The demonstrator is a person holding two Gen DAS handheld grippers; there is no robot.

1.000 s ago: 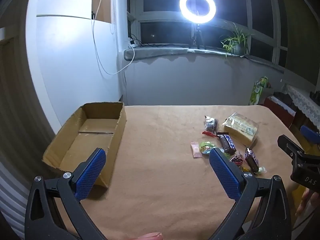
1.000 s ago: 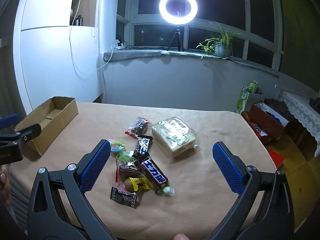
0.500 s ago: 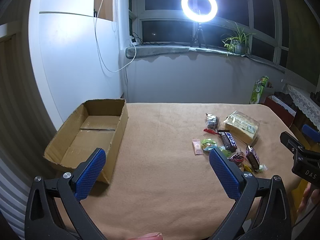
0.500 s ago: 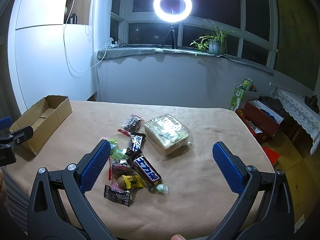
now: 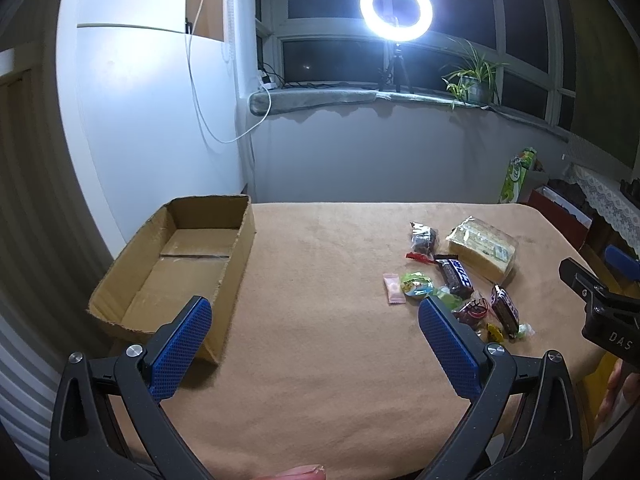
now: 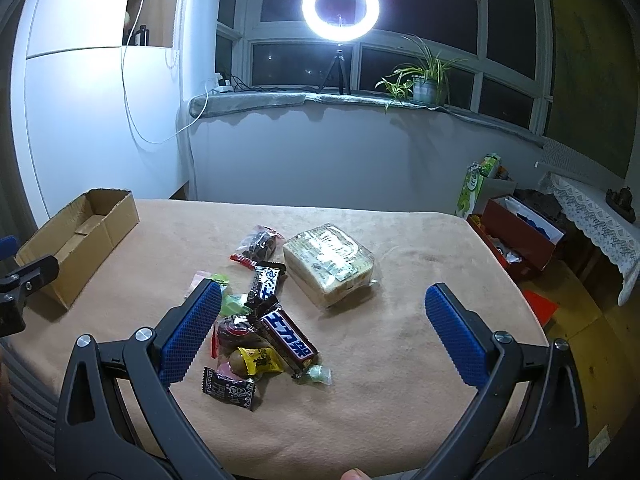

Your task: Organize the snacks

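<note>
I have both grippers, left [image 5: 314,344] and right [image 6: 322,330], hovering with fingers spread wide, holding nothing. The snacks [image 6: 276,304] lie clustered on the worktop [image 6: 400,360], the cardboard box [image 5: 180,264] well apart.

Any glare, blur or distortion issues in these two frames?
Left wrist: ring light blows out, window frames bow from fisheye, box sharp. Right wrist: same ring light flares, glare on the wrapped bread, candy labels readable, no motion blur.
</note>
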